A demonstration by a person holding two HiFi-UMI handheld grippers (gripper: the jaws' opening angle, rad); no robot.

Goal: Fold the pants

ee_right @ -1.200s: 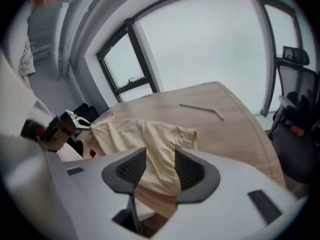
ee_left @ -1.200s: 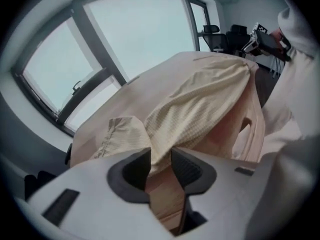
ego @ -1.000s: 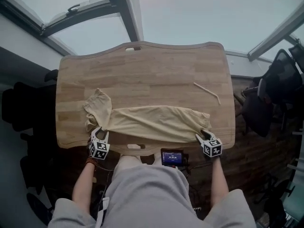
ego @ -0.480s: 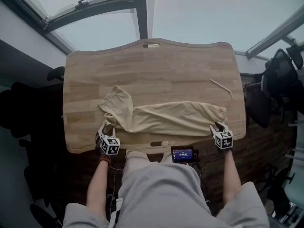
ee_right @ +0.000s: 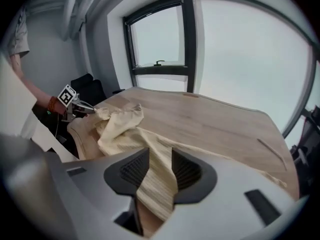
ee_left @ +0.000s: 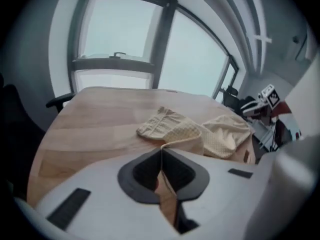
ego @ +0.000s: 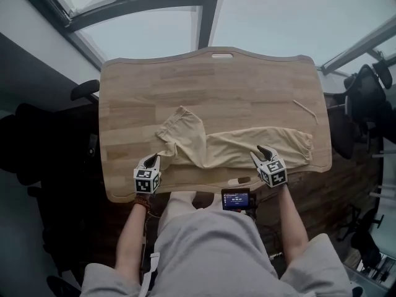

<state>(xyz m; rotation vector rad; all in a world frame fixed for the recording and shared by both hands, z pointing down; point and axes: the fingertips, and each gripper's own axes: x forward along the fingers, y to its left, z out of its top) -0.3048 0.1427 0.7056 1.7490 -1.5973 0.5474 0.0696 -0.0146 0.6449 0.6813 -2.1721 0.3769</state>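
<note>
The bench (ego: pixel 185 85) is a pale wooden top of jointed boards, with a wavy outline and rounded corners. One oblong slot (ego: pixel 221 55) is cut beside the far edge, and a second slot (ego: pixel 238 181) beside the near edge. Beige pants (ego: pixel 247 147) lie lengthwise across the near half. Their right part rests flat on the wood, while the left part is turned over and bunched toward the middle. A thin pale stick (ego: pixel 305 111) lies at an angle near the right edge, close to the pants but not touching them.

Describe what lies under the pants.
The pants lie on the wooden table. The cloth covers the wood beneath, so anything flat there cannot be seen.
</note>
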